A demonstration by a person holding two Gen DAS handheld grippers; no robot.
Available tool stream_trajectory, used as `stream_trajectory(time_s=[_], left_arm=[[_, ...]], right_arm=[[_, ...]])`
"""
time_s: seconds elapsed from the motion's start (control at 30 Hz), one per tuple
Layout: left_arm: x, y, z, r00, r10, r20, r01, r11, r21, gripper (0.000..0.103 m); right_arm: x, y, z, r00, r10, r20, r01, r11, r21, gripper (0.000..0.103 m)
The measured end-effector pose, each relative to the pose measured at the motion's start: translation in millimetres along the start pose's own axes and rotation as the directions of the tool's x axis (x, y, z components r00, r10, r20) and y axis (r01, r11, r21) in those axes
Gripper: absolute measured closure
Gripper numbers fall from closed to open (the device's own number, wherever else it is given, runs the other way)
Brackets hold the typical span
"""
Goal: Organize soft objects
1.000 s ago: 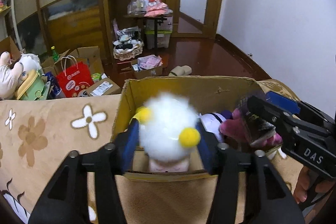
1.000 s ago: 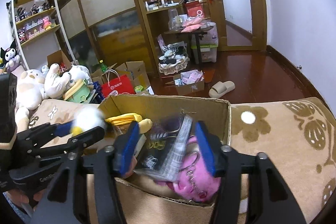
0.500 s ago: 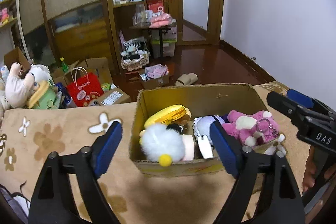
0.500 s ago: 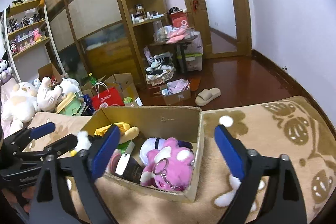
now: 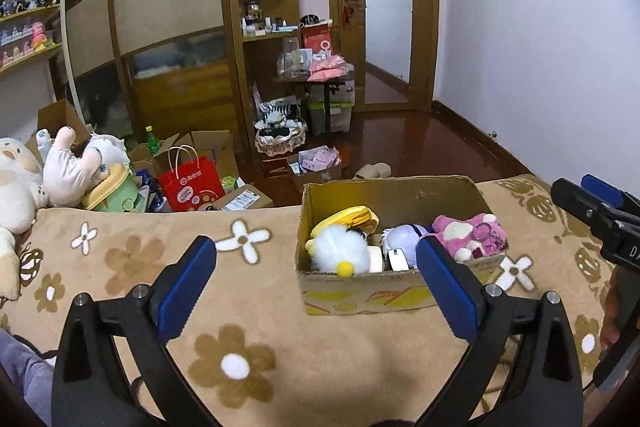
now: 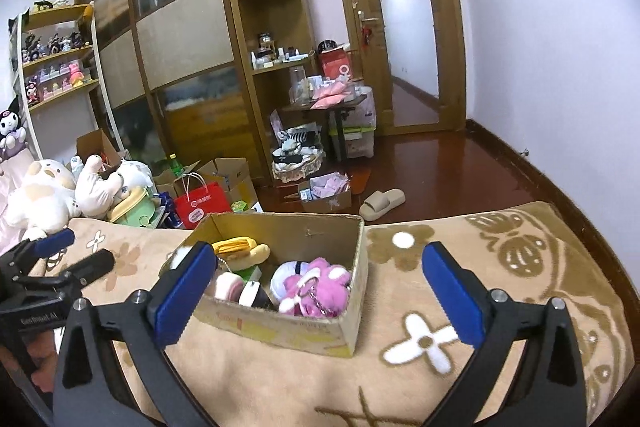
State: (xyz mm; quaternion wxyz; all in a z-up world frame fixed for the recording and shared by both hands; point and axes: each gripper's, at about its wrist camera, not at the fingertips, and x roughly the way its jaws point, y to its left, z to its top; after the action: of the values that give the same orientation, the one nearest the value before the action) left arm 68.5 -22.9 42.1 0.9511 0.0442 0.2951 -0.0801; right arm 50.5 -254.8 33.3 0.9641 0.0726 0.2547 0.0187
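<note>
A cardboard box (image 5: 400, 291) stands on the flowered beige blanket (image 5: 248, 307). It holds a white fluffy toy with yellow pompoms (image 5: 340, 253), a yellow plush (image 5: 348, 219), a purple-white plush (image 5: 400, 237) and a pink plush with a keyring (image 5: 472, 233). In the right wrist view the box (image 6: 304, 327) and pink plush (image 6: 316, 287) show too. My left gripper (image 5: 316, 281) is open and empty, held back from the box. My right gripper (image 6: 316, 293) is open and empty, also back from the box.
Large plush toys (image 5: 60, 167) lie at the blanket's left end. Beyond the bed's far edge are a red paper bag (image 5: 190, 183), cardboard boxes (image 5: 316, 167), a slipper (image 6: 380, 203), a small table and wooden cabinets.
Both grippers let go of their toys into the box, opened wide and drew back and up. The white fluffy toy and the pink plush now lie in the box.
</note>
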Motion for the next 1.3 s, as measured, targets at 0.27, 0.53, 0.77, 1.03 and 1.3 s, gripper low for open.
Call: stream_trajectory(time_s=[0.27,0.53,0.77,1.03,1.3], left_arm=[[-43.1,-0.1,-9.6,1.0,-0.009,0.027,0.008,1.0,0.013,0.004],[-68.3,-6.3,-26.0,0.998,0.004,0.061,-0.008,0.999,0.052,0.004],[-71.2,-7.3,-40.6,0.998,0.033,0.048,-0.036,0.997,0.063,0.004],[-67.5,-3.0,-49.3,0.998,0.045,0.054,-0.047,0.998,0.031,0.004],[-61.8,-1.1,-50.7,0.997,0.049,0.052,-0.05,0.999,0.016,0.004]], right_arm=[[-53.5,-0.2,-11.2,0.994,-0.055,0.09,0.059,0.997,-0.041,0.0],[-85.5,-0.6,-24.3,0.993,-0.055,0.108,0.06,0.997,-0.047,0.0],[-92.5,1.0,-46.1,0.986,-0.09,0.144,0.097,0.994,-0.046,0.0],[-80.9,-4.6,-54.5,0.991,-0.07,0.117,0.073,0.997,-0.023,0.0],[-74.4,-4.4,-60.2,0.992,-0.071,0.102,0.074,0.997,-0.021,0.0]])
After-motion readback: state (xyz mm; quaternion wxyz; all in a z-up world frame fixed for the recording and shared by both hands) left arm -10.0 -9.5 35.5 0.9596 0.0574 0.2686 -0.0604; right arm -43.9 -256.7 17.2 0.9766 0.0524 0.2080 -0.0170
